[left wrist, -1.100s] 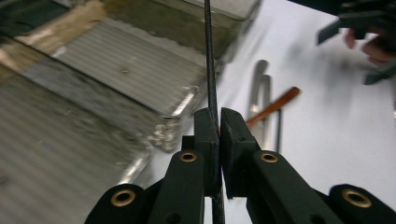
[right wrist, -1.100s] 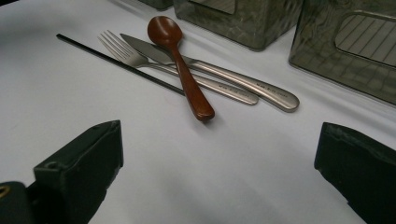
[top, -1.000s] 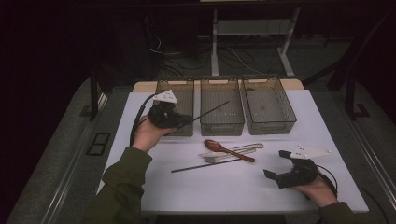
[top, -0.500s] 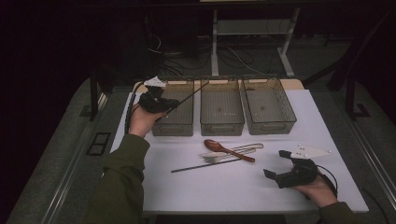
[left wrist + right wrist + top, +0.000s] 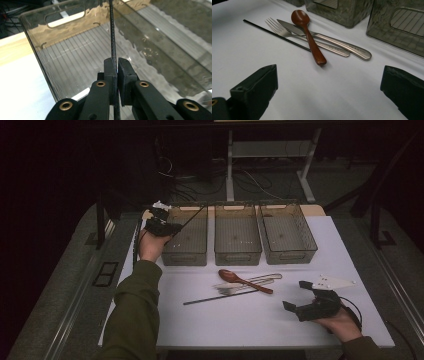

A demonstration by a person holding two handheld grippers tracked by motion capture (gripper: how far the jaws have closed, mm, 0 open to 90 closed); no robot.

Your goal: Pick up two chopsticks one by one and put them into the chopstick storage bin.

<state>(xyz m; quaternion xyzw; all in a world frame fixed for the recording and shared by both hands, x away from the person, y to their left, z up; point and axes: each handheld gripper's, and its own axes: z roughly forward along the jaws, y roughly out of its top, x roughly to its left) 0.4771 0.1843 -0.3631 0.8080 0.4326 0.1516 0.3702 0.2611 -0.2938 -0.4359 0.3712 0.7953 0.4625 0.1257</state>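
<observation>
Chopstick (image 5: 113,37) clenched in my left gripper (image 5: 117,65) hangs over the left bin (image 5: 186,236); next I release it inside. Right gripper (image 5: 298,296) jaws gape, empty.

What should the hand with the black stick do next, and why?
Probably lower it a little into the left bin and then let go. The left gripper is shut on a black chopstick, whose far end already reaches over that clear bin, as the high view shows. The other chopstick lies on the table beside the spoon, near the open right gripper.
</observation>
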